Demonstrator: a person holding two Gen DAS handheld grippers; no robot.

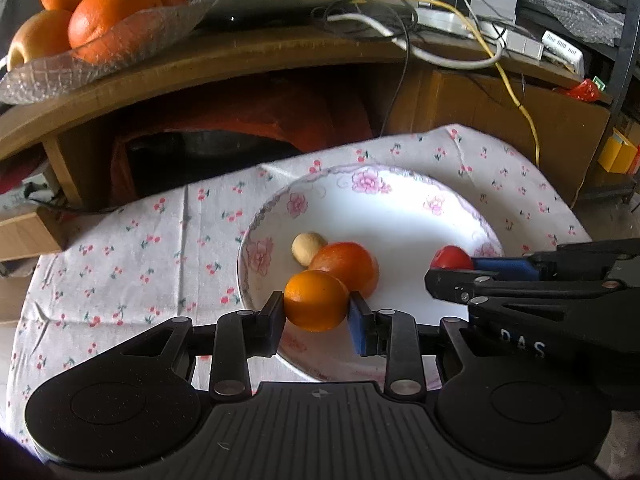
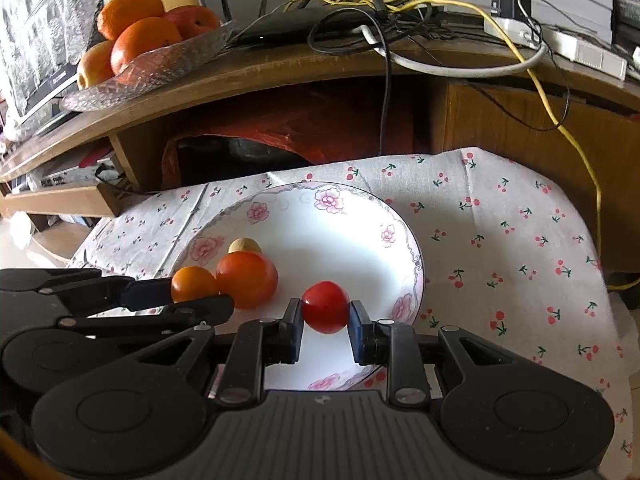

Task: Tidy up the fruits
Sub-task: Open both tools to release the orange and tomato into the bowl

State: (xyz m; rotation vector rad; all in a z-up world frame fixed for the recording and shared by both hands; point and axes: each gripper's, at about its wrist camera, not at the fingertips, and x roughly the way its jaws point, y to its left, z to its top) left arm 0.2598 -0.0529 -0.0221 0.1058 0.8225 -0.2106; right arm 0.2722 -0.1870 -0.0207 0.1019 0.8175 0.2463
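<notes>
In the left wrist view, the left gripper pinches a small orange between its two pads, one black and one blue, and both pads touch the fruit. The small orange sits over the near edge of a white plate with pink flowers on its rim. Just behind it, a big orange lies on the plate, and the two touch. A little tan fruit lies behind the big orange, right up against it. The plate rests on a cloth with tiny cherries printed on it. The right gripper comes in from the right side, and a red fruit is at its tip. From here I cannot tell how tight it holds. Up on a wooden shelf, a glass dish holds more oranges. In the right wrist view, the right gripper has its pads on both sides of the red fruit, pinching it. The red fruit is over the near part of the plate. To the left, the left gripper holds the small orange, which touches the big orange. The tan fruit peeks out behind the big orange. The cloth spreads out under the plate and hangs over the far edge. The dish of oranges sits on the shelf, next to a tangle of wires.
</notes>
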